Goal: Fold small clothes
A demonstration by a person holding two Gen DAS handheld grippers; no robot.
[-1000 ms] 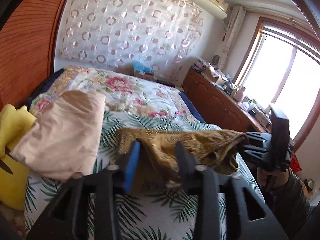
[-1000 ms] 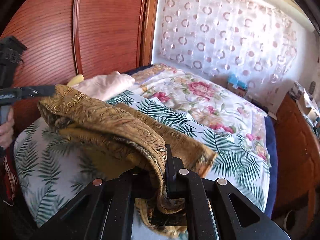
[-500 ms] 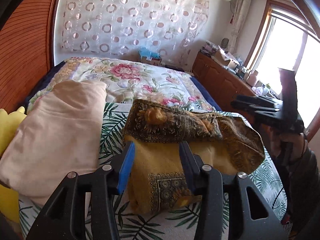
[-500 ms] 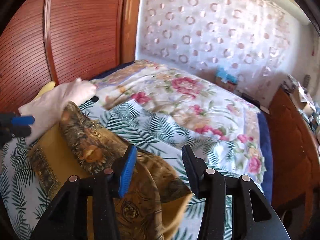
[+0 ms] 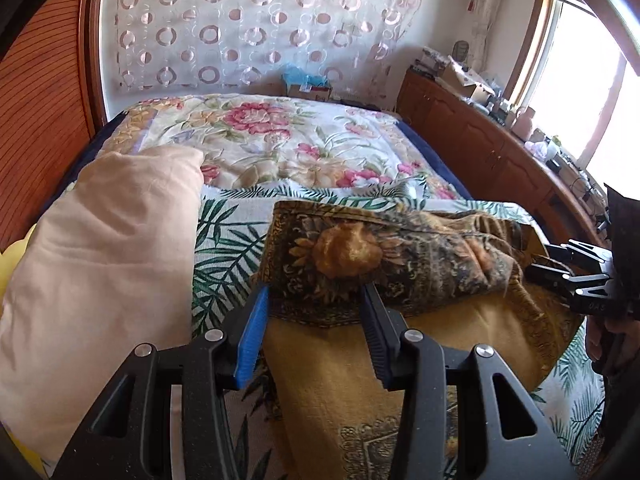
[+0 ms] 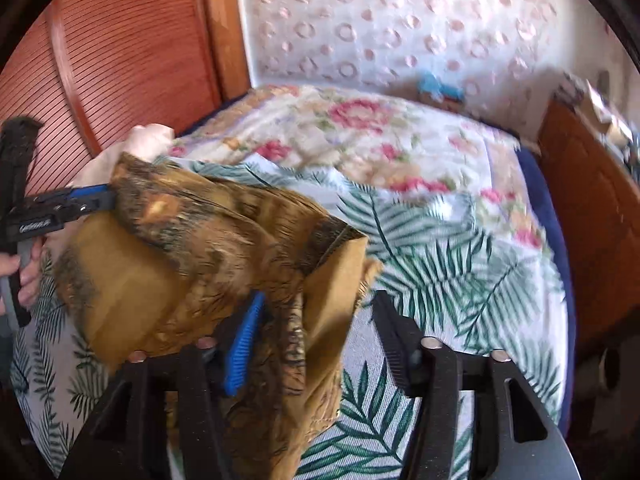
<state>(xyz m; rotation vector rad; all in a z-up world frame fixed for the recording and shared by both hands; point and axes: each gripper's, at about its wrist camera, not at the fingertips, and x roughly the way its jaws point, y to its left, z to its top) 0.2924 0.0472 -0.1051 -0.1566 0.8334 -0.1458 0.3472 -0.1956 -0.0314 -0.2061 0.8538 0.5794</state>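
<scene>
A mustard-gold patterned cloth garment [image 5: 400, 264] lies folded on the palm-leaf bedspread [image 5: 224, 240] at frame centre; the left gripper [image 5: 316, 300] straddles its edge with fingers released, and the right gripper [image 6: 320, 312] has just been opening, its pads clear of the cloth.

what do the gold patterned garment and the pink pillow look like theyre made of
Gold patterned garment: looks like thin woven fabric, maybe cotton; matte, printed outside, plain mustard inside, creases softly. Pink pillow: smooth matte cloth cover, probably cotton, puffed by soft filling. Neither can be told for sure.
</scene>
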